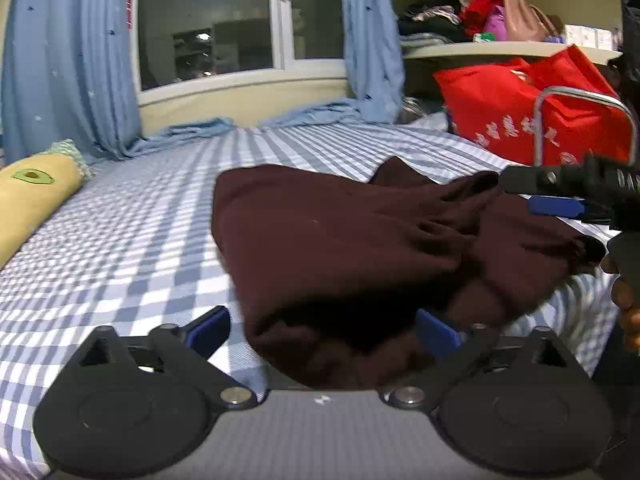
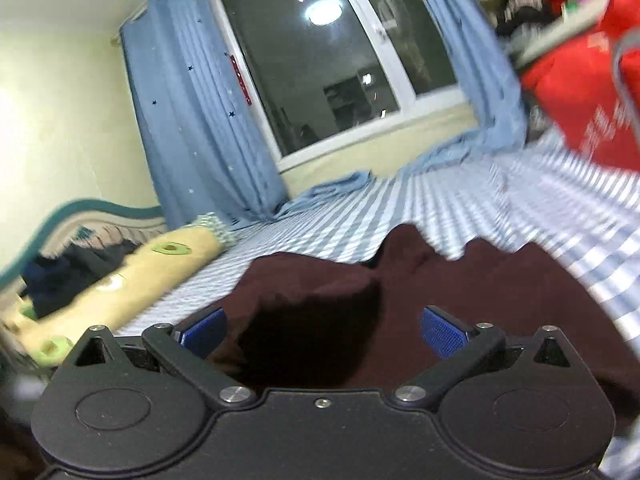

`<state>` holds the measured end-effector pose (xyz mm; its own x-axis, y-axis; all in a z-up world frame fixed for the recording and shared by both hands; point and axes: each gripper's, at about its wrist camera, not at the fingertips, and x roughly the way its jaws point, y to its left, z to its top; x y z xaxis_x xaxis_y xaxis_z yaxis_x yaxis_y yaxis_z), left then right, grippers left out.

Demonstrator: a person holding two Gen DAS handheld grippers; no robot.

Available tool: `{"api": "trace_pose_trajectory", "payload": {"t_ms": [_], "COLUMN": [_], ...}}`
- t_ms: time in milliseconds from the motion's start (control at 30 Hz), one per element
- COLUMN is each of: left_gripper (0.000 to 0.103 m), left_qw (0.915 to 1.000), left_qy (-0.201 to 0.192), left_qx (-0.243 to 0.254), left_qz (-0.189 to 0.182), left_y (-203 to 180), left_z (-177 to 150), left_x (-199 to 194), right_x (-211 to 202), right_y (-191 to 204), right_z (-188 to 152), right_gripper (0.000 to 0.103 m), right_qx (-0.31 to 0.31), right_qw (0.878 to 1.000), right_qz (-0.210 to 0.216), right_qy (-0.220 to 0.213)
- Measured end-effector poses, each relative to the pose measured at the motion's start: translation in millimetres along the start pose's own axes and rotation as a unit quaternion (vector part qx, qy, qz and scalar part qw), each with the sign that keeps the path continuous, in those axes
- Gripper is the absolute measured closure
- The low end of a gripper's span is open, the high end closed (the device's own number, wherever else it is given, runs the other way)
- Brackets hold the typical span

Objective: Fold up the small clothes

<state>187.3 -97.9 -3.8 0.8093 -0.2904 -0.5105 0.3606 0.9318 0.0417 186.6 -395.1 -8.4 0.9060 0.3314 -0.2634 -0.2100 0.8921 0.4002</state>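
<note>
On the checked bed [image 1: 140, 216] by the window [image 1: 208, 20], both grippers [image 1: 322, 328] [image 2: 322, 330] gape over maroon cloth [image 1: 340, 240].

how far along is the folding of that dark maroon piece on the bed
Early on. Done: the maroon garment is on the checked bedsheet, but bunched and wrinkled, with no neat fold visible. In hand: the left gripper and right gripper are both open with cloth between their fingers, neither clamped. Left: grasping, flattening and folding it.
</note>
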Motion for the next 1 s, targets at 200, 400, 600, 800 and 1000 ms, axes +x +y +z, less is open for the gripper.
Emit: {"api": "trace_pose_trajectory", "payload": {"t_ms": [200,400,600,800,1000], "left_gripper": [0.016,0.025,0.033,0.036,0.040], "left_qw": [0.9993,0.9976,0.9954,0.9956,0.9882], "left_qy": [-0.020,-0.022,-0.022,-0.027,-0.040], "left_qx": [0.029,0.058,0.086,0.090,0.138], "left_qz": [0.014,0.030,0.034,0.005,-0.053], "left_y": [-8.7,-16.5,-26.0,-32.1,-66.6], "left_z": [1.2,1.1,3.5,14.4,30.8], "left_x": [-2.7,-1.2,-0.5,-0.7,3.4], "right_x": [46.6,90.9,108.3,92.6,54.3], "right_y": [-4.2,-17.2,-16.5,3.7,-13.4], "right_z": [20.1,25.1,25.0,44.1,76.2], "right_gripper": [0.000,0.017,0.090,0.098,0.098], "right_qx": [0.055,0.100,0.099,0.010,-0.023], "right_qw": [0.997,0.988,0.989,0.999,0.997], "right_qz": [0.006,0.019,-0.016,-0.025,-0.073], "right_qy": [0.060,0.114,0.112,0.046,-0.016]}}
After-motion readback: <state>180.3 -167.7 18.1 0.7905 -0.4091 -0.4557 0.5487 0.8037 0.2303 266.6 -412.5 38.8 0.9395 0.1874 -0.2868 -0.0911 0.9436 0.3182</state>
